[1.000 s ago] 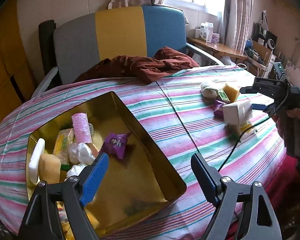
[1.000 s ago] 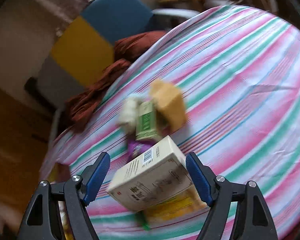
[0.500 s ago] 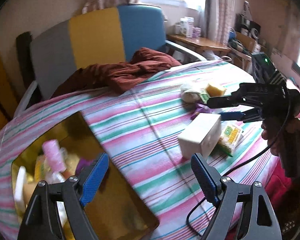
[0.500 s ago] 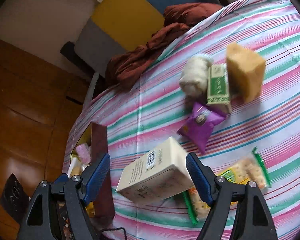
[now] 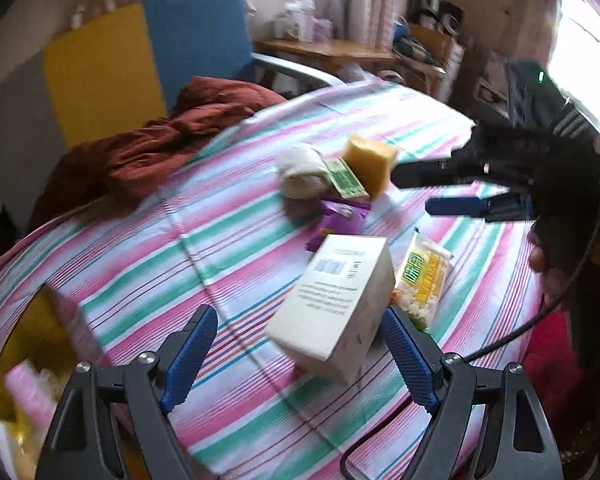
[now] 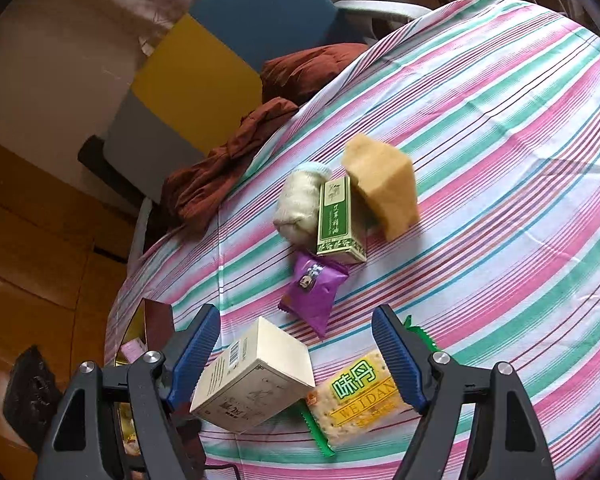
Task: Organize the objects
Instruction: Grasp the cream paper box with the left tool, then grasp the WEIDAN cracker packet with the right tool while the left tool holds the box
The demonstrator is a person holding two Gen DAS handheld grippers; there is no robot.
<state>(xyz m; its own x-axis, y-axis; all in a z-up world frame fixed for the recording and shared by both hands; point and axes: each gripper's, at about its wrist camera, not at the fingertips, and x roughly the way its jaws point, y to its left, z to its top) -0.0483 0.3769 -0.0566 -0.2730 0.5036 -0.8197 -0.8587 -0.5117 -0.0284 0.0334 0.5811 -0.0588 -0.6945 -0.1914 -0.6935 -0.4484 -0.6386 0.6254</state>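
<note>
A white carton lies tilted on the striped tablecloth, leaning on a yellow cracker packet. My left gripper is open just short of the carton, its blue pads apart from it on either side. My right gripper hovers open and empty at the right, above the table. In the right wrist view, the right gripper hangs over the carton and the cracker packet. Beyond lie a purple packet, a green box, a white roll and a yellow sponge.
A gold tin with several items sits at the table's left edge. A brown cloth drapes over the far edge in front of a grey, yellow and blue chair. A black cable trails off the right side.
My left gripper swung from over the gold tin across to the white carton. The right gripper drew back from the carton, which now rests on the table.
</note>
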